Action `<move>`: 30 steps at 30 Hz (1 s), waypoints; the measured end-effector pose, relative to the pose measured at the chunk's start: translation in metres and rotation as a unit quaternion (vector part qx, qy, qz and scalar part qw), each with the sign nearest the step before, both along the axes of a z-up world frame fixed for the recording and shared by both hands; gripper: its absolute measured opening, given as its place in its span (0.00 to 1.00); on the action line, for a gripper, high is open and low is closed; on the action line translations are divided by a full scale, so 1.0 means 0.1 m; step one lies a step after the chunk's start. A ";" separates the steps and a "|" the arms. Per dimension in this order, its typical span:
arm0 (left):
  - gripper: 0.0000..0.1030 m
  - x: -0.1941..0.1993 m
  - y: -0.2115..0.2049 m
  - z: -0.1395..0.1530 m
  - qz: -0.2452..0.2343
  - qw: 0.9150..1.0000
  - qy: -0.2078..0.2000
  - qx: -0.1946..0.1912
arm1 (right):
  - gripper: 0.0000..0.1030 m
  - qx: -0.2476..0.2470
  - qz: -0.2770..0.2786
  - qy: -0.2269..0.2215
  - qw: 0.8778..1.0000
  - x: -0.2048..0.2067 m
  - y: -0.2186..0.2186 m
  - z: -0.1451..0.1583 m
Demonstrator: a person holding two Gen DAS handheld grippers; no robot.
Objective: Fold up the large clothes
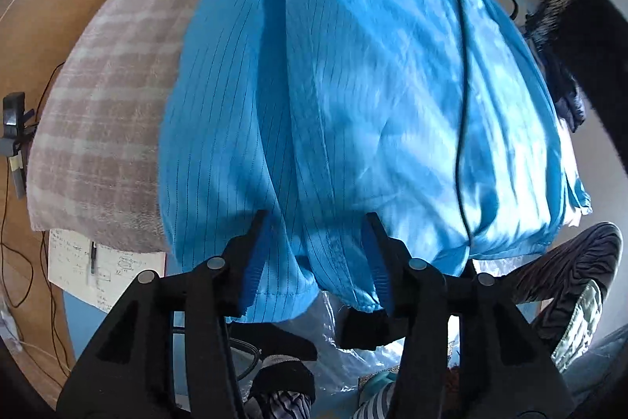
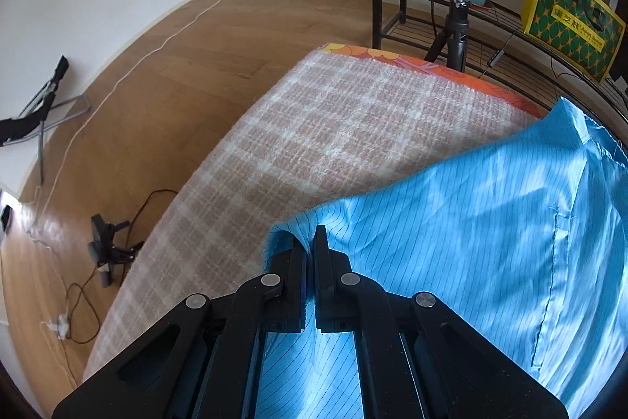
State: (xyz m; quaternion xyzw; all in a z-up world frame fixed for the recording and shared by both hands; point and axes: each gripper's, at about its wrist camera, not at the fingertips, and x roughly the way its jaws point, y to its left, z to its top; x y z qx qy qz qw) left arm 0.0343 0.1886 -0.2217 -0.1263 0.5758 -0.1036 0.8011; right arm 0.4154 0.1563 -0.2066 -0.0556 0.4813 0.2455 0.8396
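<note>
Pinching a corner of the shiny blue pinstriped garment (image 2: 490, 222) spread on the checked pink blanket (image 2: 314, 128), the right gripper (image 2: 310, 242) seems mid-fold, while the left gripper (image 1: 318, 250) stands released around the hem, which likely needs regrasping

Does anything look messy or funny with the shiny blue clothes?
Yes. The shiny blue pinstriped garment lies rumpled on the pink-and-white checked blanket, its hem hanging over the near edge. A thin black cable runs across it. The right gripper pinches one bunched corner.
</note>
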 end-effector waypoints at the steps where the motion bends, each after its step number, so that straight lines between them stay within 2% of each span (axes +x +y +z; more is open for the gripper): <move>1: 0.47 0.01 -0.03 0.01 -0.003 1.000 -0.007 0.006 | 0.01 0.003 0.000 0.001 1.000 0.01 -0.02 0.01; 2: 0.43 0.02 -0.06 0.02 -0.010 1.000 -0.015 0.016 | 0.01 0.005 0.000 0.002 1.000 0.02 -0.02 0.02; 3: 0.11 0.03 -0.08 0.01 -0.013 0.999 -0.020 0.027 | 0.01 0.008 0.000 0.003 1.000 0.02 -0.03 0.03; 4: 0.00 0.03 -0.10 -0.01 -0.016 0.999 -0.016 0.029 | 0.01 0.009 0.001 0.004 1.000 0.03 -0.03 0.03; 8: 0.00 0.01 -0.04 0.00 -0.004 1.000 -0.017 0.016 | 0.01 0.010 0.003 0.006 1.000 0.04 0.02 0.02; 14: 0.00 -0.12 0.29 0.28 0.034 0.998 -0.057 -0.002 | 0.01 0.015 0.002 0.006 1.000 0.09 0.08 0.01; 17: 0.00 -0.11 0.29 0.28 0.033 0.997 -0.067 0.032 | 0.01 0.018 -0.007 0.011 1.000 0.15 0.12 -0.03; 20: 0.00 -0.08 0.27 0.28 0.031 0.992 -0.076 0.094 | 0.01 0.015 -0.014 0.013 1.000 0.20 0.17 -0.06; 23: 0.00 -0.03 0.48 0.20 0.067 0.990 -0.057 0.108 | 0.01 0.008 -0.014 0.005 1.000 0.24 0.23 -0.06; 24: 0.00 -0.02 0.57 0.13 0.081 0.991 -0.044 0.094 | 0.01 0.008 -0.016 0.004 1.000 0.26 0.23 -0.07; 26: 0.00 -0.05 0.63 0.13 0.100 0.994 -0.038 0.029 | 0.01 0.014 -0.024 0.011 1.000 0.29 0.23 -0.11; 29: 0.01 -0.14 0.48 0.28 0.073 0.995 -0.061 0.007 | 0.01 0.013 -0.026 0.016 0.999 0.28 0.24 -0.16; 30: 0.16 -0.16 0.39 0.31 0.057 0.997 -0.059 -0.001 | 0.01 0.012 -0.024 0.016 1.000 0.28 0.24 -0.17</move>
